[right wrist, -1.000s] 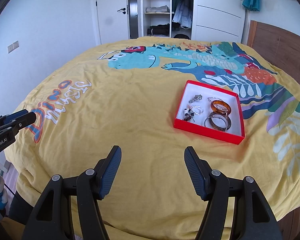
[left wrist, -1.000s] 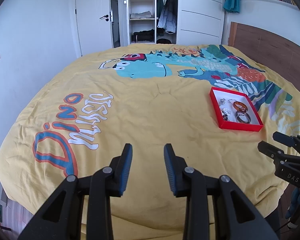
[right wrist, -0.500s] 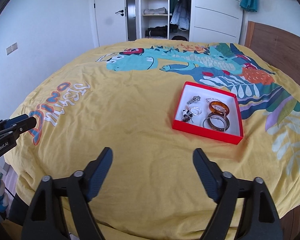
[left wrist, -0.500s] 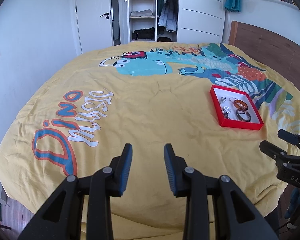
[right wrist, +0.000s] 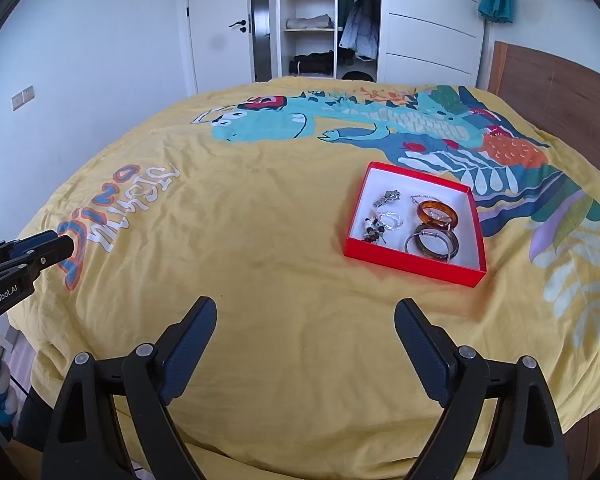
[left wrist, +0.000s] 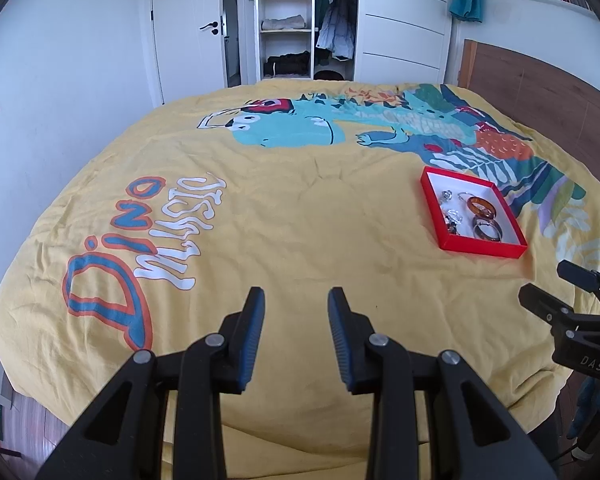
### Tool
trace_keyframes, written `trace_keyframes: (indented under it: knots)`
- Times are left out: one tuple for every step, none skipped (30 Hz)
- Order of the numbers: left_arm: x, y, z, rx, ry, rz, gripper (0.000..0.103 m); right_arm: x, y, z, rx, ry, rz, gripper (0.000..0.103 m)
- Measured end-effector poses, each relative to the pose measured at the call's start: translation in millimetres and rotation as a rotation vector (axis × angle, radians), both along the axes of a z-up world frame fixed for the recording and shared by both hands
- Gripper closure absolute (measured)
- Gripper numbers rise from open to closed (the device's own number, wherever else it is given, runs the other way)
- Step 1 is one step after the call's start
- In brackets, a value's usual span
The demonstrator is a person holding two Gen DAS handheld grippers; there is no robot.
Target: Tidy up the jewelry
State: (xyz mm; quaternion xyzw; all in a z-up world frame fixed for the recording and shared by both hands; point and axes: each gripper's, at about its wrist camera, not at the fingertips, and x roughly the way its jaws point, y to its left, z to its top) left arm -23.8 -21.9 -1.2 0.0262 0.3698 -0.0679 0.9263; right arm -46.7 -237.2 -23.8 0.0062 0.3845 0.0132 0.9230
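- The yellow bedspread (right wrist: pixel 284 240) is displaying "Dino Music"; the grippers are reading "GenRobot.AI" and "DAS".
- One red tray (right wrist: pixel 414 266) is lying on the bedspread, holding three bangles (right wrist: pixel 437 213) and several small pieces.
- Left gripper (left wrist: pixel 296 306): jaws standing partly open, gripping nothing.
- Right gripper (right wrist: pixel 305 314): jaws have just been opening wide, nothing between them.
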Motion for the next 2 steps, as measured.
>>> trace_keyframes:
  knots:
    - [0.0, -0.4, -0.1, 0.001, 0.0, 0.0, 0.072, -0.1, -0.1, -0.2, 0.001, 0.0, -0.002, 0.013]
    - [0.6, -0.7, 0.9, 0.002, 0.0, 0.001, 0.072, 0.1, -0.4, -0.3, 0.002, 0.001, -0.003, 0.013]
